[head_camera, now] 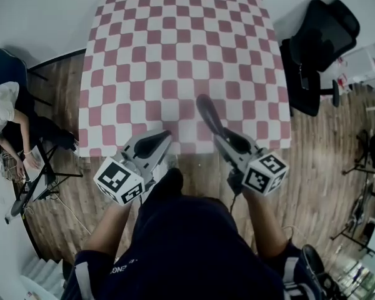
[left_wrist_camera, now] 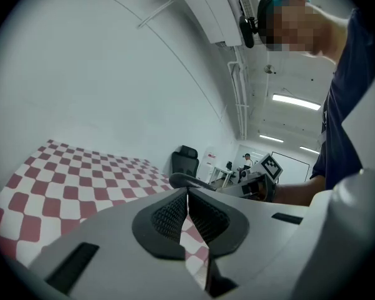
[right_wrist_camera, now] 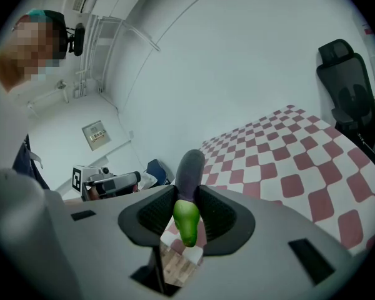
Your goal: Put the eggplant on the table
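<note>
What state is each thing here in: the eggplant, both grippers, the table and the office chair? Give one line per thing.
eggplant: clamped in the right gripper, green stem end back, purple body pointing out over the table, not set down.
right gripper: shut on the eggplant.
left gripper: shut, nothing between its jaws.
table: covered by a red-and-white checked cloth.
office chair: upright, unoccupied.

Square table cover (head_camera: pixel 175 55): red-and-white checked cloth, matt, lying smooth.
Dark purple eggplant (right_wrist_camera: pixel 189 167): smooth skin with a faint sheen; green stem end likewise smooth.
Left gripper (left_wrist_camera: pixel 187 194) and right gripper (right_wrist_camera: pixel 187 195): pale grey moulded plastic shells, matt; black pads (right_wrist_camera: pixel 155 214) finely ribbed, rubbery-looking.
Floor (head_camera: pixel 312 161): brown wood-look planks, slight gloss.
Black office chair (head_camera: pixel 319 42): matt upholstery.
</note>
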The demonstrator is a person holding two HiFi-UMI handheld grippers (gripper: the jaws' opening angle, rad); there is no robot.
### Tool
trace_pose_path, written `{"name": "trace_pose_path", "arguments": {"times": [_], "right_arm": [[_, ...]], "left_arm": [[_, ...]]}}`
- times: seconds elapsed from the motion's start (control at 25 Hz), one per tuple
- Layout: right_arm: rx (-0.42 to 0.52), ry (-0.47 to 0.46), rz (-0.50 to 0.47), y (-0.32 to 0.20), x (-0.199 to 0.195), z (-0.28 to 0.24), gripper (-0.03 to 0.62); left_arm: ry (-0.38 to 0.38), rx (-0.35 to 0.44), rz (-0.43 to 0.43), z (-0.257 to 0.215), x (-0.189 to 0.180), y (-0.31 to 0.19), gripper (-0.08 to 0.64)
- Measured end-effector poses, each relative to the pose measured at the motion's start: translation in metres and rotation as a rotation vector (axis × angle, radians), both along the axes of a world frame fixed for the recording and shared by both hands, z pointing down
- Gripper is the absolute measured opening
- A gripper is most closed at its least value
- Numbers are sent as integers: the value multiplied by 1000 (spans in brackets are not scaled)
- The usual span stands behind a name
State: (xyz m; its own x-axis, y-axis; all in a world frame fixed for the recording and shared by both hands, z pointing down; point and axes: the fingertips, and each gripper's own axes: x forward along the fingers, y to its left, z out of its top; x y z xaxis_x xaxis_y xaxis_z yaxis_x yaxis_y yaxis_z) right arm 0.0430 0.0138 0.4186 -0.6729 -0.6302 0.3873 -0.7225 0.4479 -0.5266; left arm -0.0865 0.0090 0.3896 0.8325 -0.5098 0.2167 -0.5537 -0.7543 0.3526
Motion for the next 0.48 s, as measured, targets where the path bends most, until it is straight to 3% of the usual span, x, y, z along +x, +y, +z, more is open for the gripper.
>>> {"name": "trace_pose_path", "arguments": {"times": [0.48], "right_arm": [[-15, 46, 63, -75, -2, 14, 132]], "left_arm": [[-21, -25, 45, 15, -16, -74, 28]]}}
